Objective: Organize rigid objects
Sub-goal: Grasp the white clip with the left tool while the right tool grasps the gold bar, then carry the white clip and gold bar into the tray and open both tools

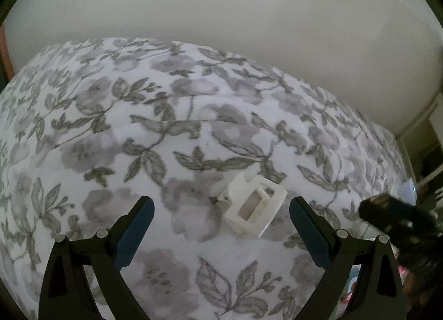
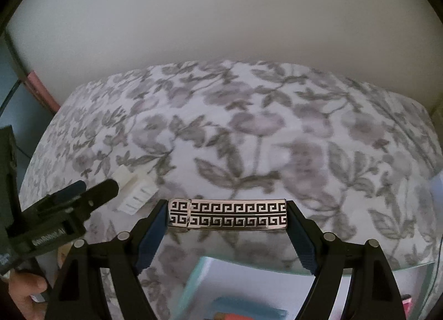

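A white plastic clip-like piece (image 1: 252,203) lies on the floral bedspread (image 1: 166,126), just ahead of my left gripper (image 1: 221,205), which is open and empty above it. It also shows in the right wrist view (image 2: 135,190). My right gripper (image 2: 227,213) is shut on a silver bar with a black Greek-key pattern (image 2: 227,214), held by its two ends above the bedspread (image 2: 249,140). The left gripper appears at the left of the right wrist view (image 2: 83,195), and the right gripper at the right of the left wrist view (image 1: 387,209).
A plain pale wall (image 1: 249,15) stands behind the bed. A box with teal edges and colourful contents (image 2: 221,292) lies below the right gripper. A reddish-pink edge (image 2: 41,87) shows at the far left.
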Demonstrator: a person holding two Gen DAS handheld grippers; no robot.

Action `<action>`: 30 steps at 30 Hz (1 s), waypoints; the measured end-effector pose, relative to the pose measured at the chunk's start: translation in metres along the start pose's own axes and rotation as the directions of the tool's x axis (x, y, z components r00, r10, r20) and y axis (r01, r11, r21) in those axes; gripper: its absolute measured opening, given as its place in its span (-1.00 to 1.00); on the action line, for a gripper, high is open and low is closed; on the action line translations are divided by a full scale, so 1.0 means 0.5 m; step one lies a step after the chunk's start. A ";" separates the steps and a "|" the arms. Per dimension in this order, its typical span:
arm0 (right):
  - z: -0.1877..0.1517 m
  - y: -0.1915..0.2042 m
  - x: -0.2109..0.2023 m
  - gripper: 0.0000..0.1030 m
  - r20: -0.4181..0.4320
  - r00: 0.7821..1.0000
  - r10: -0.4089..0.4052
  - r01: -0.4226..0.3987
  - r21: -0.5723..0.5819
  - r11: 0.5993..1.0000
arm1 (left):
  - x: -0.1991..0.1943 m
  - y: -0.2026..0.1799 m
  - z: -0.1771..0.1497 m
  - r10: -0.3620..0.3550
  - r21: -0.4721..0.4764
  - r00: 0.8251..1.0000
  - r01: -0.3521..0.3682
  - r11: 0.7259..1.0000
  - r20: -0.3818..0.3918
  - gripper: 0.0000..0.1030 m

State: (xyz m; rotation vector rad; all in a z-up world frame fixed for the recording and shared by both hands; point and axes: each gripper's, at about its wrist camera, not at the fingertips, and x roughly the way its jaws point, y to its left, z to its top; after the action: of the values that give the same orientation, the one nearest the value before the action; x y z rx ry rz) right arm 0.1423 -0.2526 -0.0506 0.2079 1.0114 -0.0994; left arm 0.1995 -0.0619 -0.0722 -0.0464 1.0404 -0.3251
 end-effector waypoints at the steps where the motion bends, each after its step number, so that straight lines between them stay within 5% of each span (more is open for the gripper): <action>1: 0.000 -0.011 -0.005 0.62 0.006 1.000 -0.001 0.001 0.013 1.000 | 0.005 -0.007 -0.001 0.007 0.016 1.000 -0.007 1.000 -0.003 0.91; 8: 0.000 -0.051 -0.015 0.62 0.012 1.000 0.005 -0.006 0.063 0.998 | 0.040 -0.045 -0.009 0.020 0.080 1.000 -0.020 0.997 0.002 0.80; 12: -0.003 -0.060 -0.017 0.62 0.009 1.000 0.014 -0.014 0.072 0.997 | 0.054 -0.061 -0.014 0.003 0.109 1.000 -0.002 0.994 -0.009 0.12; 30: -0.025 -0.016 -0.040 0.62 -0.029 0.999 -0.025 0.025 0.015 1.000 | -0.031 -0.076 -0.017 -0.043 0.083 0.999 0.044 0.996 -0.008 0.10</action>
State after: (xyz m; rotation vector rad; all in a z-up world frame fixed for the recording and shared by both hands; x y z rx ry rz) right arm 0.1201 -0.2581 -0.0411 0.2107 1.0420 -0.1273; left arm 0.1760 -0.0926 -0.0562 0.0070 1.0324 -0.4084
